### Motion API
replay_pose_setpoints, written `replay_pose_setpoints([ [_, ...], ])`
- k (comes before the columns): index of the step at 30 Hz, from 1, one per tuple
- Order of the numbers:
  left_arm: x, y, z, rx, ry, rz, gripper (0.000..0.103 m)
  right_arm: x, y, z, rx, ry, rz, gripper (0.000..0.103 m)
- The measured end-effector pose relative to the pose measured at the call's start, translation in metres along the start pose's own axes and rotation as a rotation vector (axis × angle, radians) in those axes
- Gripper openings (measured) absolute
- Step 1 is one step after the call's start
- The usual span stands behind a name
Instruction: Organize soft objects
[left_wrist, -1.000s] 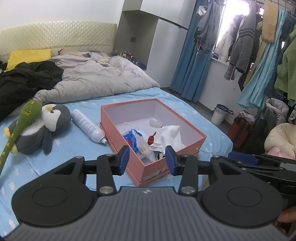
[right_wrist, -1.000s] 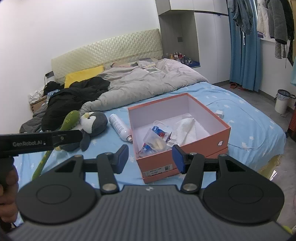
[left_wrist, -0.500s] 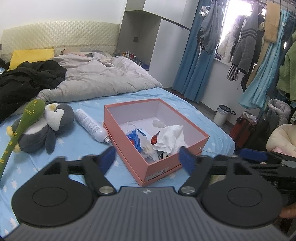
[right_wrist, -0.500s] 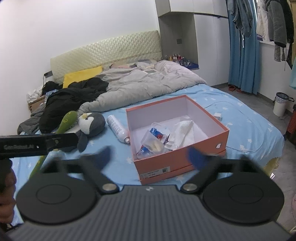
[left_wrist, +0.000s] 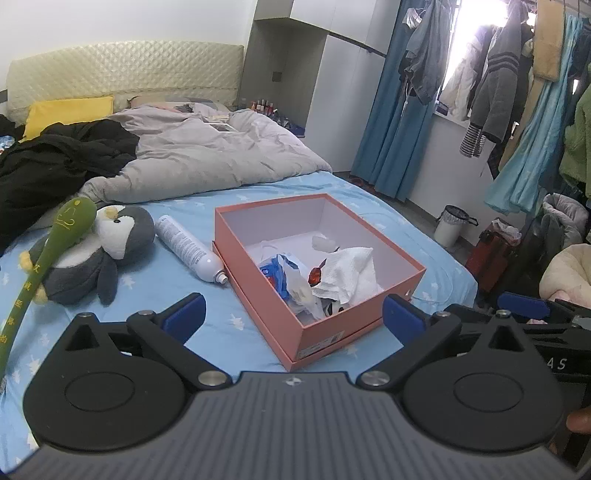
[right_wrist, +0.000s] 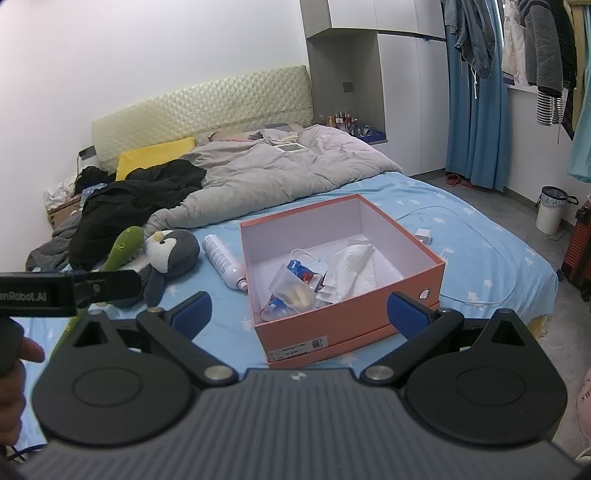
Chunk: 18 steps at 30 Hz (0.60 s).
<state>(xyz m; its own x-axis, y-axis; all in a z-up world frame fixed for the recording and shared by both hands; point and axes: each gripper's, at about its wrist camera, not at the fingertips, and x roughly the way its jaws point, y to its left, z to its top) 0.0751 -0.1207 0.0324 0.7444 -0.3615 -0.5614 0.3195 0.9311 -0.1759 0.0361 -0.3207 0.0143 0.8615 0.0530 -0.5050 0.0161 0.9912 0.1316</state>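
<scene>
- On the blue bed sheet (left_wrist: 173, 295), ahead of both tools, sits an open salmon-pink shoebox (left_wrist: 258, 258) that already holds a white paper towel (left_wrist: 347, 273) and a crumpled plastic bag (left_wrist: 291, 280).
- Soft things not yet boxed, as I judge the task: a grey penguin plush (left_wrist: 103, 254) and a long green plush stick (left_wrist: 48, 254) lying across it, both on the sheet left of the shoebox.
- Between the penguin plush and the shoebox lies a white spray bottle (left_wrist: 188, 251), nozzle end nearly touching the box's near-left wall; I cannot tell if they touch.
- I have the left tool (left_wrist: 291, 317) spread wide, its 2 blue pads far apart and nothing between them.
- Same for the right tool (right_wrist: 299, 310): fully spread, gripping nothing, looking straight at the shoebox.
- Deciding relation: the penguin plush lies forward and to the left of both tools, and my left tool is the nearer one; the right tool's view shows the left tool's body already out on that side.
- Green plush stick runs from near-left up to far-right, its rounded head resting by the penguin's head, so a grip across its thin shaft looks easier than one along it.
- My next call would be to swing the left tool leftward over the penguin plush, watching that the pads don't snag the sheet.
</scene>
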Motion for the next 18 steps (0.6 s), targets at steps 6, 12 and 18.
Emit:
replay_pose_setpoints([
  [6, -0.0011, -0.0002, 0.0003, -0.002, 0.005, 0.010, 0.103, -0.0001, 0.0017, 0.0006, -0.001, 0.002, 0.005, 0.103],
  [12, -0.0029, 0.0009, 0.0014, -0.005, 0.005, 0.009, 0.103, -0.0007, 0.0038, 0.0012, 0.000, 0.000, 0.009, 0.103],
  [18, -0.0057, -0.0010, 0.0007, -0.005, -0.002, 0.013, 0.103, -0.0007, 0.0032, 0.0012, 0.001, -0.001, 0.009, 0.103],
])
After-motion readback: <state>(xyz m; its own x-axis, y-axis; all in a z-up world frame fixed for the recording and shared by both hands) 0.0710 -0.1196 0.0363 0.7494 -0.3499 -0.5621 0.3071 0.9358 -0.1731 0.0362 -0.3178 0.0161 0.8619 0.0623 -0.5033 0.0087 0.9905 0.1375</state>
